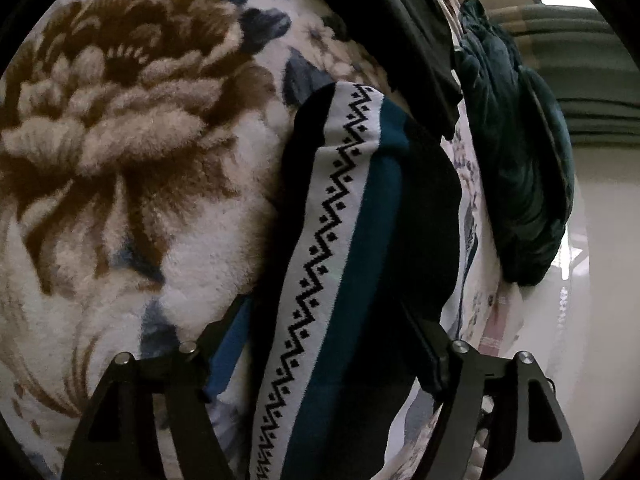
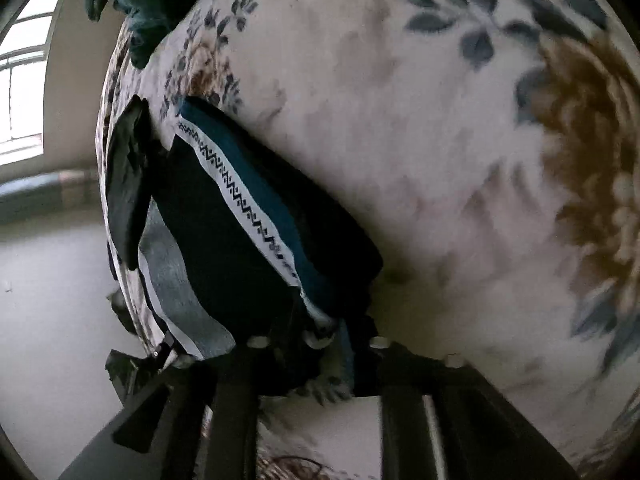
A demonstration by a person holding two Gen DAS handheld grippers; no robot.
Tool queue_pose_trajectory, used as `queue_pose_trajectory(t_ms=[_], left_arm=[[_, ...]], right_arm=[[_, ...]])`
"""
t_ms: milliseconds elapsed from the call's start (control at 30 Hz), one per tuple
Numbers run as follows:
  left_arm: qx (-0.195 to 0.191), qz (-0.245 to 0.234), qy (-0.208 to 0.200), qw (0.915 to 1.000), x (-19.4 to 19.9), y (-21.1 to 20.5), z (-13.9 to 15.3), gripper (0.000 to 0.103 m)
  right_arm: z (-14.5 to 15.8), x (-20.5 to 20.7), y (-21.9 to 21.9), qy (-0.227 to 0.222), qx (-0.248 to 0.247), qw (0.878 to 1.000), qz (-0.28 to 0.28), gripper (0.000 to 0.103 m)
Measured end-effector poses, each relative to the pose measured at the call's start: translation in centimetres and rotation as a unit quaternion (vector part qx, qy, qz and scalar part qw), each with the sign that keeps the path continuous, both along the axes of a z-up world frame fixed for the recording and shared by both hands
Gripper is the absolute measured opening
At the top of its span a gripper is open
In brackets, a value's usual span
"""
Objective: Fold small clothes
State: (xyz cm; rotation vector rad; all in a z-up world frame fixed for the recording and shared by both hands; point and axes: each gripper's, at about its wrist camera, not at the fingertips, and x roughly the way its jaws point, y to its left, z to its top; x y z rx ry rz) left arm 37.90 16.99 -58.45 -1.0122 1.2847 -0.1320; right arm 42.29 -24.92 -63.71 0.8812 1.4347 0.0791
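A small dark garment (image 1: 344,216) with a white zigzag band and a teal stripe lies on a floral fleece blanket (image 1: 120,140). My left gripper (image 1: 328,320) is open, its two fingers spread on either side of the garment's near end. In the right wrist view the same garment (image 2: 248,216) lies folded on the blanket (image 2: 400,140). My right gripper (image 2: 316,340) sits at the garment's near edge; the cloth hides the fingertips, and the fingers stand apart.
A black folded cloth (image 1: 400,32) and a crumpled dark green garment (image 1: 516,152) lie further along the blanket edge. The black cloth (image 2: 128,184) and green garment (image 2: 136,0) also show in the right wrist view. A window (image 2: 28,76) and pale floor lie beyond.
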Motion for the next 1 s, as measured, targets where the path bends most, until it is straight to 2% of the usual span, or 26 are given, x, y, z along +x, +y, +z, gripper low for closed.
queue_pose_trajectory(t_ms=[33, 100, 200, 267, 300, 333, 367, 400, 433, 467, 533, 633, 700, 767, 800, 833, 867, 900, 933, 1000], left_arm=[[-0.008, 0.005, -0.006, 0.9999, 0.0, -0.1, -0.3, 0.074], [-0.018, 0.010, -0.012, 0.9997, -0.4, -0.2, -0.8, 0.079], [-0.029, 0.021, -0.027, 0.9990, -0.1, -0.6, -1.2, 0.079], [-0.018, 0.022, -0.049, 0.9984, 0.1, -1.1, -0.7, 0.079], [-0.011, 0.020, -0.062, 0.9978, 0.2, -1.4, -0.3, 0.072], [-0.003, 0.012, -0.080, 0.9967, 0.5, -2.0, 0.3, 0.055], [0.005, 0.006, -0.086, 0.9962, 0.7, -2.2, 0.6, 0.051], [0.012, 0.000, -0.091, 0.9958, 0.9, -2.3, 0.9, 0.044], [0.010, -0.005, -0.096, 0.9953, 1.3, -2.1, 1.3, 0.038], [0.006, -0.005, -0.095, 0.9955, 1.3, -1.7, 1.4, 0.036], [-0.013, -0.001, -0.087, 0.9962, 1.5, -0.2, 1.4, 0.029], [-0.002, -0.029, -0.083, 0.9961, 2.6, 1.0, 2.0, 0.029], [0.001, -0.060, -0.078, 0.9951, 4.0, 1.2, 2.0, 0.031], [-0.016, -0.083, -0.061, 0.9945, 5.1, 1.5, 0.7, 0.047], [-0.017, -0.087, -0.053, 0.9946, 5.3, 1.6, 0.2, 0.069], [-0.028, -0.091, -0.043, 0.9945, 5.4, 1.8, -0.8, 0.074], [-0.047, -0.091, -0.043, 0.9938, 5.4, 1.9, -1.3, 0.075], [-0.058, -0.088, -0.044, 0.9934, 5.3, 2.0, -1.7, 0.076], [-0.063, -0.087, -0.049, 0.9930, 5.1, 2.1, -1.8, 0.076], [-0.057, -0.082, -0.063, 0.9931, 4.8, 1.9, -1.4, 0.073]], right_arm=[[0.1, 0.9, -0.1, -0.010, 0.001, 1.000, 0.011, 0.064], [-0.6, 2.7, -0.4, -0.027, 0.028, 0.999, 0.035, 0.078], [-3.3, 6.8, 0.3, -0.027, 0.034, 0.994, 0.098, 0.078], [-5.1, 8.7, 1.1, -0.017, 0.043, 0.989, 0.138, 0.078], [-5.8, 9.7, 1.7, -0.014, 0.057, 0.985, 0.160, 0.080], [-5.9, 10.4, 2.5, -0.024, 0.069, 0.981, 0.181, 0.080], [-5.8, 10.6, 3.2, -0.036, 0.070, 0.977, 0.200, 0.078], [-5.7, 10.8, 4.4, -0.037, 0.061, 0.972, 0.226, 0.067], [-5.8, 10.9, 5.3, -0.032, 0.057, 0.968, 0.241, 0.031], [-5.9, 10.7, 5.9, -0.027, 0.065, 0.966, 0.247, 0.025], [-5.6, 9.9, 6.7, -0.027, 0.069, 0.967, 0.244, 0.024], [-4.8, 8.1, 6.0, -0.015, 0.107, 0.976, 0.188, 0.022], [-3.8, 6.3, 5.3, -0.008, 0.135, 0.979, 0.151, 0.022], [-2.9, 4.5, 5.2, -0.005, 0.137, 0.980, 0.144, 0.022], [-2.6, 3.8, 5.2, -0.007, 0.123, 0.981, 0.152, 0.024], [-2.6, 3.8, 5.2, -0.011, 0.096, 0.982, 0.164, 0.032], [-2.8, 3.9, 5.0, -0.014, 0.069, 0.982, 0.173, 0.039], [-3.4, 4.2, 4.6, -0.013, 0.052, 0.983, 0.176, 0.054], [-4.4, 4.6, 4.4, -0.008, 0.056, 0.983, 0.174, 0.063], [-6.6, 5.2, 4.3, -0.002, 0.110, 0.981, 0.158, 0.066]])
